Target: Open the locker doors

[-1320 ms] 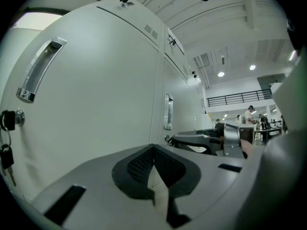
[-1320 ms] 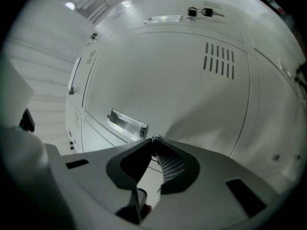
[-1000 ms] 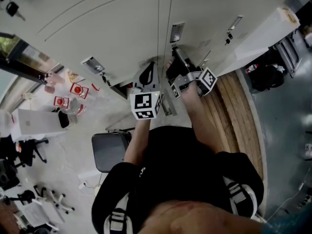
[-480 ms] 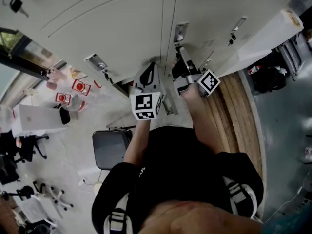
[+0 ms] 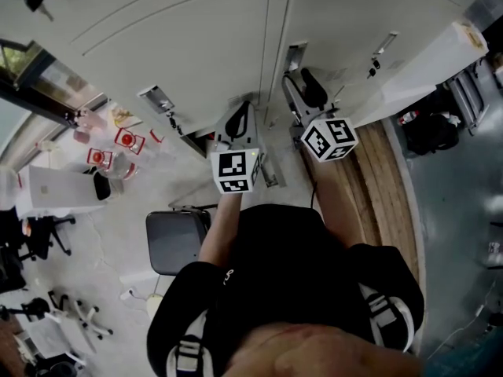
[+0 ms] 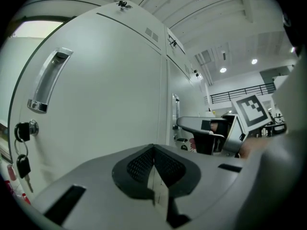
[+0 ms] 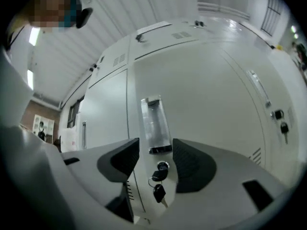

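The right gripper (image 7: 156,159) jaws had just been opening and stood spread on nothing, framing the key lock (image 7: 162,167) ahead. The recessed handle (image 7: 154,123) sat at 12 o'clock from it on the locker door (image 7: 211,95). The door was probably stiff, light sheet metal, so hook that handle. The left gripper (image 6: 154,176) jaws were pressed together, empty.

Left gripper (image 5: 243,111) jaws together, right gripper (image 5: 302,82) jaws just opening wide, empty

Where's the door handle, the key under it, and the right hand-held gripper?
Door handle (image 7: 154,123): right gripper view, middle of recess.
Key (image 7: 158,192): right gripper view, hanging key's head.
Right hand-held gripper (image 5: 303,85): head view, midway between fingertips.
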